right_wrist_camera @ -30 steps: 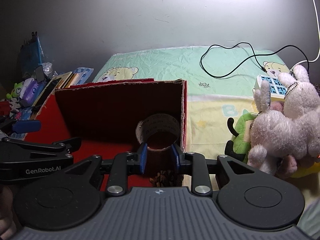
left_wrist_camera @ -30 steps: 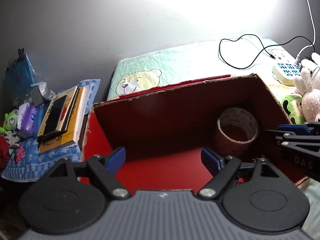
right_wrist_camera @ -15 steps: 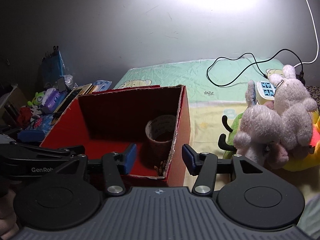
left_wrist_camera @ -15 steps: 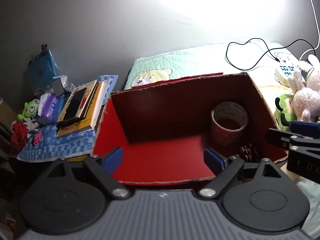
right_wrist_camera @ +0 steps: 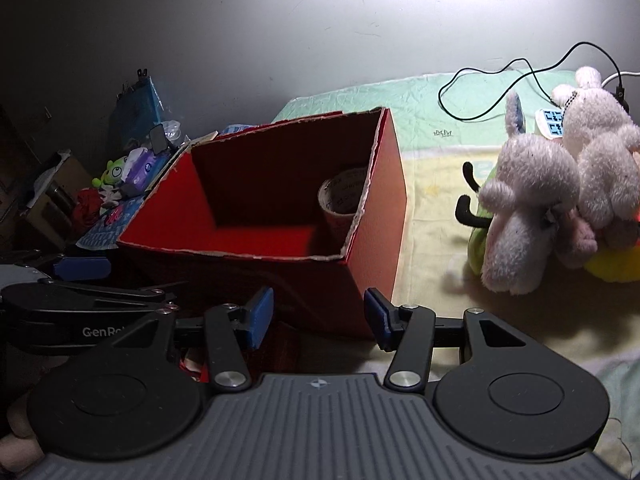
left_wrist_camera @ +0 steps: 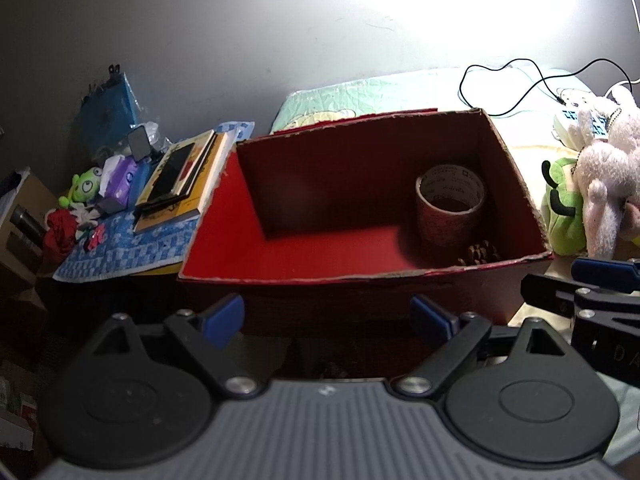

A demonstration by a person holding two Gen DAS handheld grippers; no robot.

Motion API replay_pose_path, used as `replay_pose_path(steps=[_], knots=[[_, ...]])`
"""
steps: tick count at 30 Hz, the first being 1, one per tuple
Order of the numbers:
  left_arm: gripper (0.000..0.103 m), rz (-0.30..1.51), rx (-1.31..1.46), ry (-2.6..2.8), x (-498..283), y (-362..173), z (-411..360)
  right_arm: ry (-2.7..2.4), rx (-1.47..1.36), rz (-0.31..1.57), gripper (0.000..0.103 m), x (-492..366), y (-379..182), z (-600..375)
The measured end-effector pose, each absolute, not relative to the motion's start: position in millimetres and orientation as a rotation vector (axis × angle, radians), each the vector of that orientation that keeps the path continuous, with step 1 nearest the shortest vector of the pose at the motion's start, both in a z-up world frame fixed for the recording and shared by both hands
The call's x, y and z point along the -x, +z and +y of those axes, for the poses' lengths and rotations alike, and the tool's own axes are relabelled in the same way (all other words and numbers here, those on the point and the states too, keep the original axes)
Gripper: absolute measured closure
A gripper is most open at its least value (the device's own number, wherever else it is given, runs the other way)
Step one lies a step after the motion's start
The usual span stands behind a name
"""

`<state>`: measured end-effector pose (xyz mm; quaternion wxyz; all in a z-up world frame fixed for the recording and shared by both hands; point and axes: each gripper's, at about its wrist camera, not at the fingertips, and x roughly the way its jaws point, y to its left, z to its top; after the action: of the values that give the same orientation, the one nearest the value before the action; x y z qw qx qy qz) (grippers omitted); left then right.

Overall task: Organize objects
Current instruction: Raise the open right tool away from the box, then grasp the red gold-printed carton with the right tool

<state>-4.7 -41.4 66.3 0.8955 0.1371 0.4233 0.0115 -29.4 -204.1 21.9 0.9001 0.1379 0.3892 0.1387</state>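
A red cardboard box (left_wrist_camera: 360, 276) stands open on the bed; it also shows in the right wrist view (right_wrist_camera: 372, 232). Inside at its right end stand a brown tape roll (left_wrist_camera: 450, 204), also in the right wrist view (right_wrist_camera: 342, 200), and a pine cone (left_wrist_camera: 480, 254). My left gripper (left_wrist_camera: 328, 318) is open and empty, just in front of the box's near wall. My right gripper (right_wrist_camera: 318, 318) is open and empty, in front of the box's near right corner.
Plush toys (right_wrist_camera: 560, 200) lie on the bed right of the box, with a white power strip (right_wrist_camera: 550, 122) and black cable (right_wrist_camera: 500, 80) behind. Books (left_wrist_camera: 180, 176), a tissue pack (left_wrist_camera: 120, 176) and a green toy (left_wrist_camera: 84, 188) sit on a blue cloth at left.
Both grippers have pulled back and up out of the box. The right gripper opened and left the pine cone in the box beside the tape roll.
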Motion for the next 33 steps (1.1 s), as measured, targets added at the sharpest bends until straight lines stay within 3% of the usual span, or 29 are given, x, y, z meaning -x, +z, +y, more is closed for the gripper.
replay_pose_path(steps=[15, 33], knots=[[0.012, 1.011, -0.188, -0.047, 22, 25, -29, 0.295, -0.413, 0.988, 0.05, 39, -28, -209], [0.015, 1.073, 0.055, -0.311, 35, -18, 3, 0.409, -0.544, 1.069, 0.054, 24, -55, -194]])
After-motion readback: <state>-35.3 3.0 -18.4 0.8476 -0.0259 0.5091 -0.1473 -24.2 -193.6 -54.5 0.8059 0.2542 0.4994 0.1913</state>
